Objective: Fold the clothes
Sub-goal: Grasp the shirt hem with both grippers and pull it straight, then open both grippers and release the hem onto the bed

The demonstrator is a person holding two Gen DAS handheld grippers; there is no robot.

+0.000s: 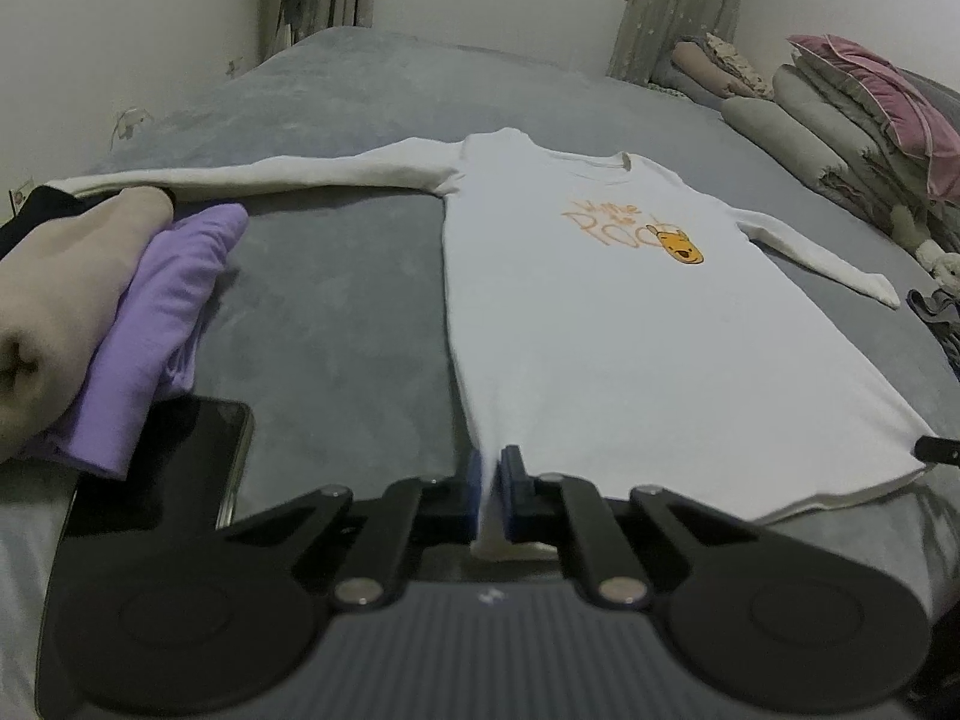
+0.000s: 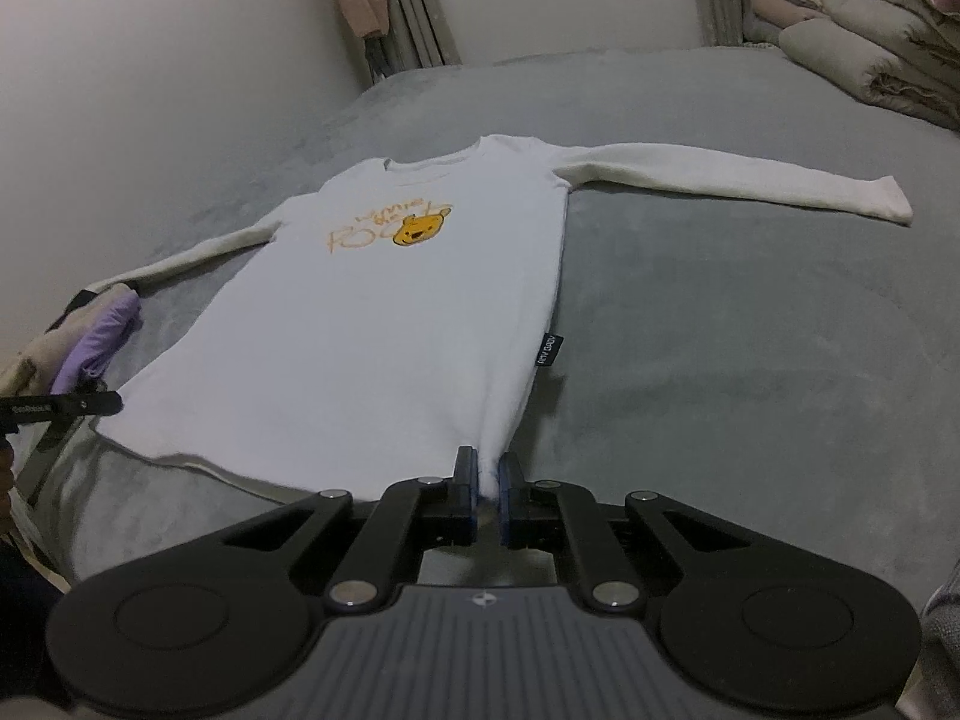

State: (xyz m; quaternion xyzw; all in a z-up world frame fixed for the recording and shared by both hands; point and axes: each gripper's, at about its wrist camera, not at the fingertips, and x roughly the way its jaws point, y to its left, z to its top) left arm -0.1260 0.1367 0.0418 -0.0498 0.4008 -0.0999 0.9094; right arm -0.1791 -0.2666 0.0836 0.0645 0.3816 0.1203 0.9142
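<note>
White long-sleeved shirt (image 1: 576,330) spread flat on bed (image 1: 336,300), sleeves out, unfolded. Left gripper (image 1: 492,480) and right gripper (image 2: 487,480) jaws clamp hem corners. All folds remain; folded clothes (image 1: 150,312) beside.

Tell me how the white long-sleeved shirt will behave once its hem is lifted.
The white shirt is thin knit lying flat, so it will probably drape limply. Its spread sleeves will likely trail. The two corner grips should keep the hem taut.

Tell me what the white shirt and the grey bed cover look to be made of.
White shirt: apparently soft matte cotton knit, draping limply, ribbed neckline. Grey bed cover: probably plush fleece or velvet, with shaded brush marks in the nap.
</note>
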